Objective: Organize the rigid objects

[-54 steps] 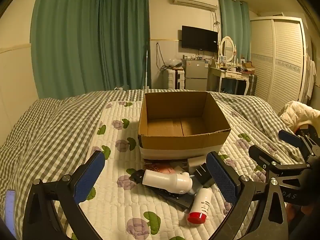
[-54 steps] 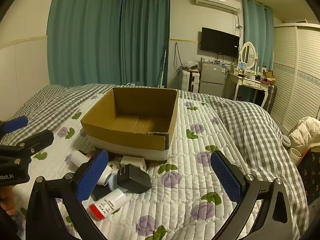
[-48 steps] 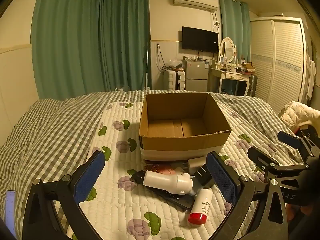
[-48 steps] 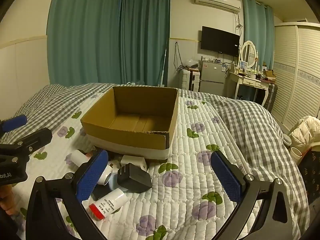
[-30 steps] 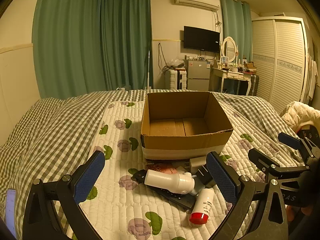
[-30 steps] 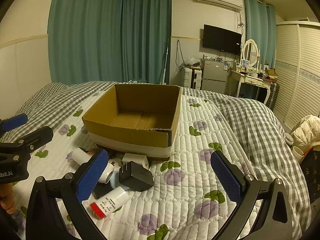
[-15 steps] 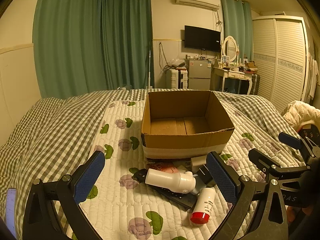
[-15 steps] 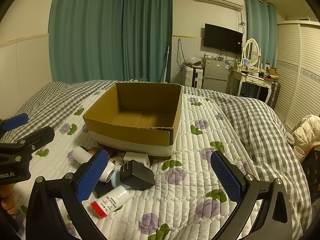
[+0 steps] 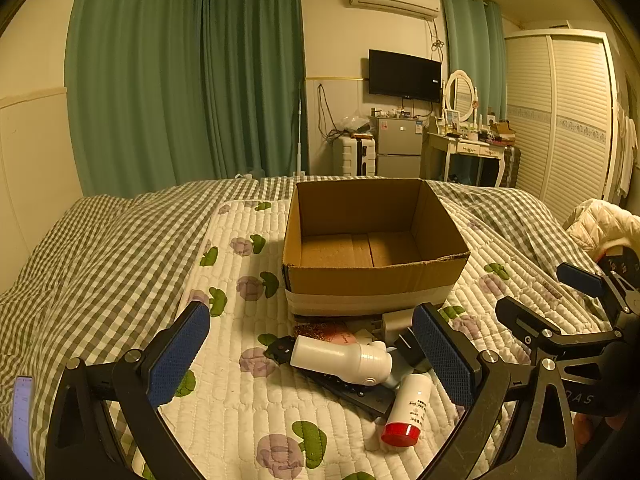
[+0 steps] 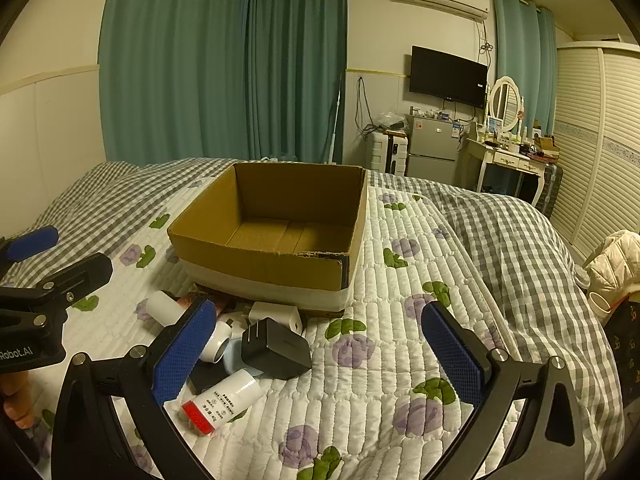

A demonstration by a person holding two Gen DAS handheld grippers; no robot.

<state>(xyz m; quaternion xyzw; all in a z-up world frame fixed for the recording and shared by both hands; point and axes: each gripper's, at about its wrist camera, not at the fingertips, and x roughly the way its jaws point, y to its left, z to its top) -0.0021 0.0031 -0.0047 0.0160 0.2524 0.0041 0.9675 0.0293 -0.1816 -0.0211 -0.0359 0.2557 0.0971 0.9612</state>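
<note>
While both grippers hover over the bed, the left gripper and right gripper hold their fingers wide, gripping nothing. Small items, including a red-capped bottle and black charger, lie just before the cardboard box.

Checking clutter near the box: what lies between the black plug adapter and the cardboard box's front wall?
A small white adapter lies between the black plug adapter and the cardboard box, seen best in the right wrist view. It sits close against the box's taped base.
</note>
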